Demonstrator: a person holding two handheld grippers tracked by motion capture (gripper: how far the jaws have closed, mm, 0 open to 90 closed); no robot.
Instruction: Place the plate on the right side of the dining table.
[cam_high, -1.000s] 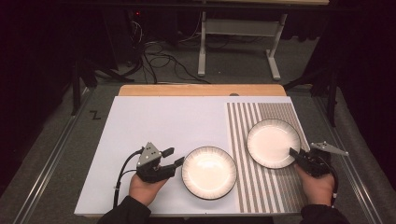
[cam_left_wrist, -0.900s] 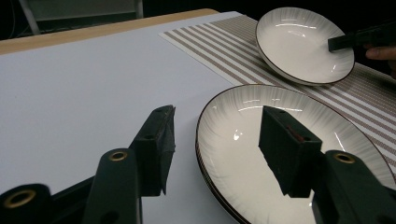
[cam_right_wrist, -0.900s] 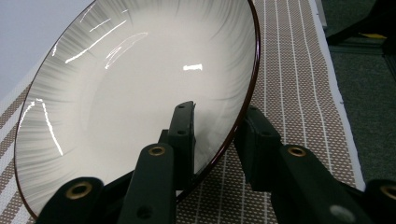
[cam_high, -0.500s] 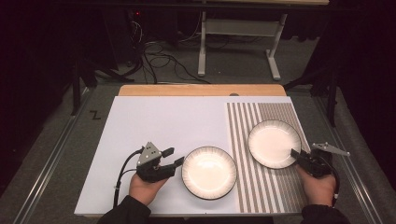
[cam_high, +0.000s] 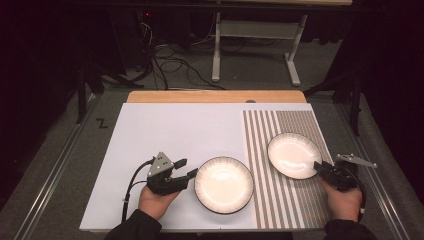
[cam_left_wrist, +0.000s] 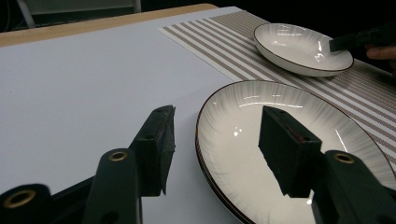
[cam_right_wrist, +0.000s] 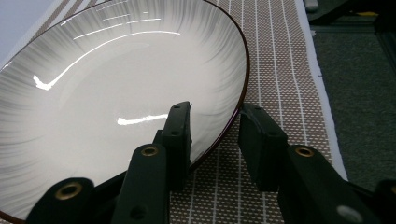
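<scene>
Two white plates with dark rims lie on the mat. In the high view the near plate (cam_high: 224, 184) sits at the front centre, and my left gripper (cam_high: 187, 167) is at its left rim. In the left gripper view that gripper (cam_left_wrist: 217, 116) is open, with one jaw over the white mat and the other over the plate's inside (cam_left_wrist: 243, 121). The far plate (cam_high: 294, 155) rests on the striped area. My right gripper (cam_high: 320, 166) is at its near right rim. The right gripper (cam_right_wrist: 217, 109) is open, with the rim of that plate (cam_right_wrist: 107, 93) passing between its jaws.
A white mat (cam_high: 175, 135) with a brown striped section (cam_high: 300, 125) covers the wooden table (cam_high: 215, 96). The mat's right edge (cam_right_wrist: 322, 116) lies close beside the right gripper, with dark floor beyond. Cables and a desk frame (cam_high: 255, 30) stand behind the table.
</scene>
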